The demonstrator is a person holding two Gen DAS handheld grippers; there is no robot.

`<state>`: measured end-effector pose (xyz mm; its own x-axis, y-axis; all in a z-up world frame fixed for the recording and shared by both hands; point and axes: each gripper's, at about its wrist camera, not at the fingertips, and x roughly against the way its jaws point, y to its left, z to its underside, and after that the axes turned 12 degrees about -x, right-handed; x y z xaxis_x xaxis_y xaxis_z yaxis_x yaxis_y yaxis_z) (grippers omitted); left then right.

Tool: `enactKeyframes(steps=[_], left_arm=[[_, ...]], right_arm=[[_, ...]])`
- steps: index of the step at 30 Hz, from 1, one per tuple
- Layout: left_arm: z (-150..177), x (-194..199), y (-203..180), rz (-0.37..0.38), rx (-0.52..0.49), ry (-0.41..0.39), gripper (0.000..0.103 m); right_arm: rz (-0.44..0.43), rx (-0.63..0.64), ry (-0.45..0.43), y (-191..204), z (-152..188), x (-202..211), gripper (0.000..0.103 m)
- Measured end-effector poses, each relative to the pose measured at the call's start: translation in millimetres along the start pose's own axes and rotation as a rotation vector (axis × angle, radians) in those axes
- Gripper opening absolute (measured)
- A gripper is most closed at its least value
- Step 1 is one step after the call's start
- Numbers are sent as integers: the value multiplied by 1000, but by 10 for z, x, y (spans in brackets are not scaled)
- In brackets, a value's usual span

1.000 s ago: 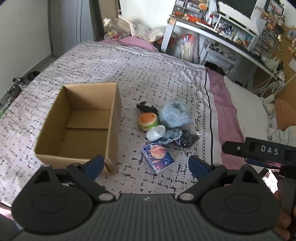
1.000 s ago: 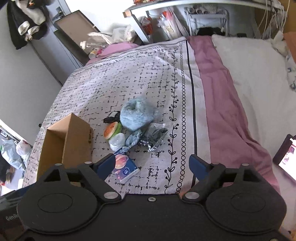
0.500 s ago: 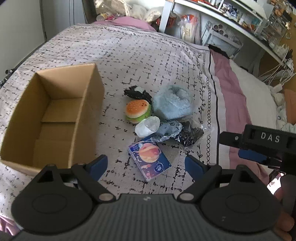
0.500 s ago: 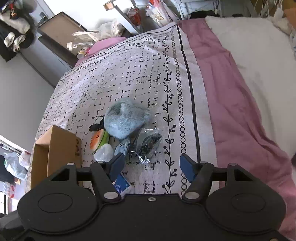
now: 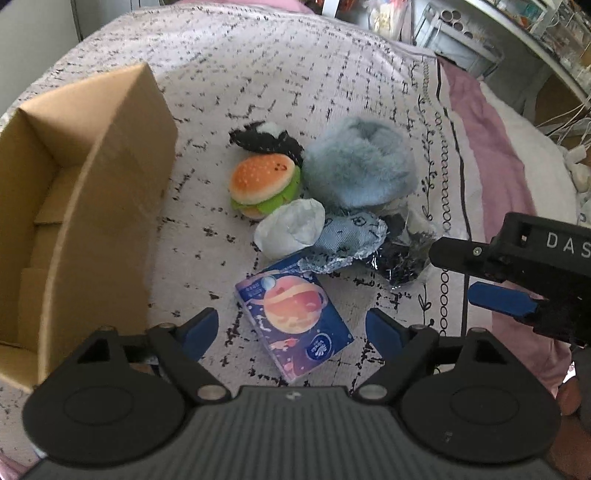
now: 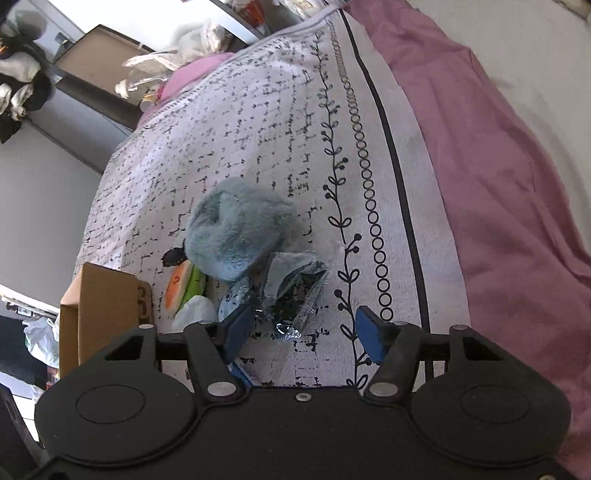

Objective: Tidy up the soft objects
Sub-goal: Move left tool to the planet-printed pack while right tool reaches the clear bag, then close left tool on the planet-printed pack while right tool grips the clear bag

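Observation:
A pile of soft things lies on the patterned bedspread (image 5: pixel 258 74): a burger plush (image 5: pixel 263 184), a fluffy blue plush (image 5: pixel 360 166), a black and white plush (image 5: pixel 266 138), a white pouch (image 5: pixel 291 227), a denim piece (image 5: pixel 351 240), a clear bag of dark items (image 6: pixel 295 291) and a planet-print tissue pack (image 5: pixel 295 317). My left gripper (image 5: pixel 291 330) is open, its fingers either side of the tissue pack, above it. My right gripper (image 6: pixel 301 328) is open just before the clear bag; it also shows in the left wrist view (image 5: pixel 517 273).
An open, empty cardboard box (image 5: pixel 92 192) stands left of the pile, also in the right wrist view (image 6: pixel 107 306). A pink sheet (image 6: pixel 498 166) covers the bed's right side. Shelves and clutter (image 5: pixel 498 29) stand beyond the bed.
Both grippers have moved forward and down toward the pile. The tissue pack now lies between my left fingers, and the clear bag is close in front of my right fingers.

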<state>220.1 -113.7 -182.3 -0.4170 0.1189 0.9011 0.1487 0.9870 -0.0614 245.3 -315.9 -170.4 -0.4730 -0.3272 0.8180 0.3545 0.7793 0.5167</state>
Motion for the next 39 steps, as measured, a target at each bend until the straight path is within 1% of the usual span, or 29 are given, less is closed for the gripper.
enactKeyframes(steps=[6, 9, 11, 12, 13, 15, 18, 23, 28, 31, 34, 39], left_arm=[[-41, -207, -43, -19, 7, 23, 87], [-45, -288, -59, -51, 10, 32, 78], [-63, -288, -70, -73, 15, 24, 72], [-75, -285, -73, -80, 16, 24, 64], [-79, -279, -69, -83, 21, 27, 62], [-90, -270, -48, -77, 38, 26, 59], [-77, -263, -46, -76, 36, 22, 58], [-27, -218, -27, -57, 57, 17, 58], [0, -114, -55, -43, 39, -5, 58], [-7, -33, -58, -39, 30, -22, 58], [-29, 71, -57, -26, 21, -40, 58], [-30, 301, -16, -7, 13, -79, 58]], right_arm=[[5, -54, 8, -62, -63, -132, 59], [0, -53, 5, -48, -67, -180, 59], [1, -49, 15, -31, -71, -240, 57], [-2, -54, 22, -20, -72, -274, 56], [-7, -57, 29, -10, -78, -306, 55], [-7, -51, 38, 10, -75, -357, 51], [-16, -44, 38, -1, -91, -406, 40], [-19, -34, 23, -3, -69, -372, 33], [8, -25, -8, 6, -24, -204, 31], [8, -20, -43, 10, 0, -69, 31], [9, -23, -56, 30, 26, 25, 31], [12, 0, -99, 153, 102, 237, 31]])
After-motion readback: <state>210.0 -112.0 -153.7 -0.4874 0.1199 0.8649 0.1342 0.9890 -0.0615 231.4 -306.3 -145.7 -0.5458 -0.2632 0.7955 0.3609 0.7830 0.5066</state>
